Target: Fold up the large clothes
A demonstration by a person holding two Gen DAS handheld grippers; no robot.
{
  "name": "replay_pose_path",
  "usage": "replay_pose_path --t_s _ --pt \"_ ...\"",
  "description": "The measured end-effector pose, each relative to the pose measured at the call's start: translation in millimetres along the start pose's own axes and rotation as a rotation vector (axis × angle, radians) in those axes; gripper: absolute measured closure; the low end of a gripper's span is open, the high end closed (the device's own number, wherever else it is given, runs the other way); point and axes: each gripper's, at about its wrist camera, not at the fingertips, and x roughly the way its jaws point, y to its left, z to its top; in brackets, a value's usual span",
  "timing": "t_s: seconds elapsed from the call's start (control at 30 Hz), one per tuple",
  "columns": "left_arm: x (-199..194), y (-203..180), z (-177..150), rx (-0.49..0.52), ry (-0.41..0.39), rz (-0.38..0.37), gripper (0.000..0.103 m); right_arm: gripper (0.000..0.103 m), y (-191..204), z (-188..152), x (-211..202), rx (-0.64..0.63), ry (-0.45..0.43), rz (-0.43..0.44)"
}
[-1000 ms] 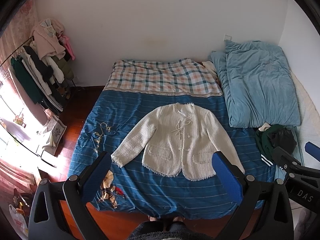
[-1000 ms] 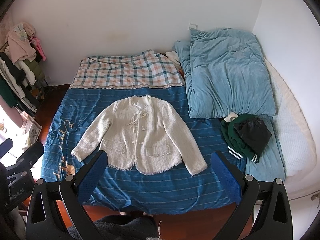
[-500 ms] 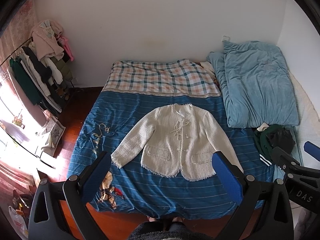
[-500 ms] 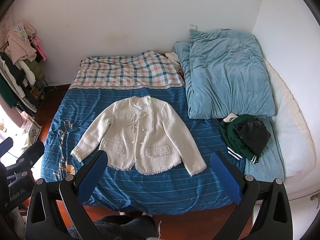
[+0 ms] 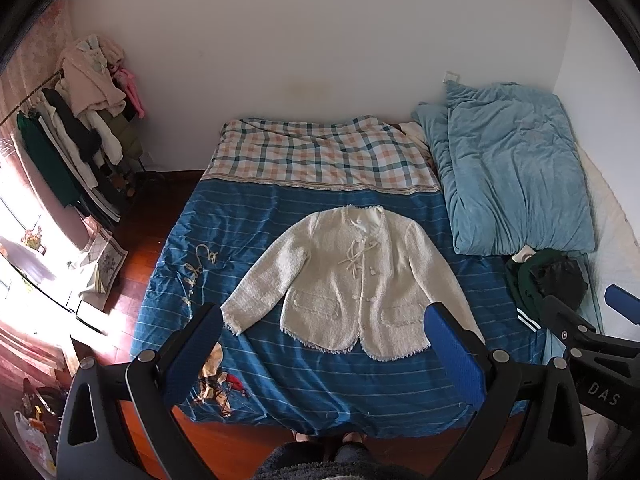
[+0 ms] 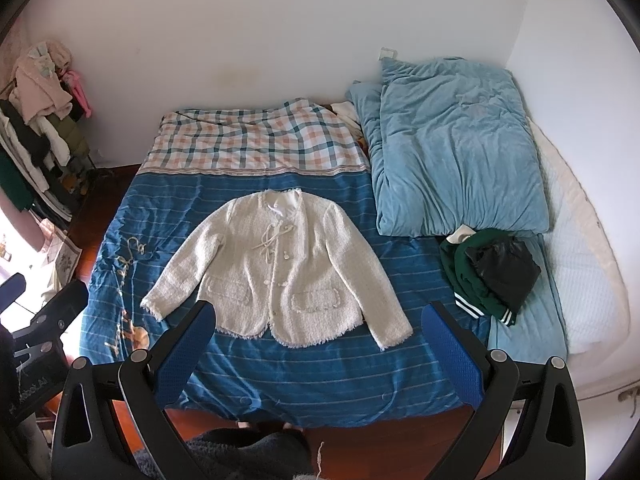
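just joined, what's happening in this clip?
A person stands at the foot of a bed with a gripper in each hand. The left gripper and right gripper are both open, held above the near edge, touching nothing. A cream jacket lies flat, front up and sleeves spread, on the blue striped cover. Folding hasn't begun. A green and black clothes pile sits to the right.

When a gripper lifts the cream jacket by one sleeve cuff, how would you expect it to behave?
The cream tweed jacket lies flat on the blue bedspread, so it would probably drape limply. Its thick, nubby weave suggests moderate weight and good grip. The fringed hem may snag.
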Motion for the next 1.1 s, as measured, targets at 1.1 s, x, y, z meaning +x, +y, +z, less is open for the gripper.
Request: replay_pose_path --t_s 1.1 --pt "487 -79 -74 0.096 0.263 0.297 0.000 0.034 -239 -245 575 1.109 0.448 -0.044"
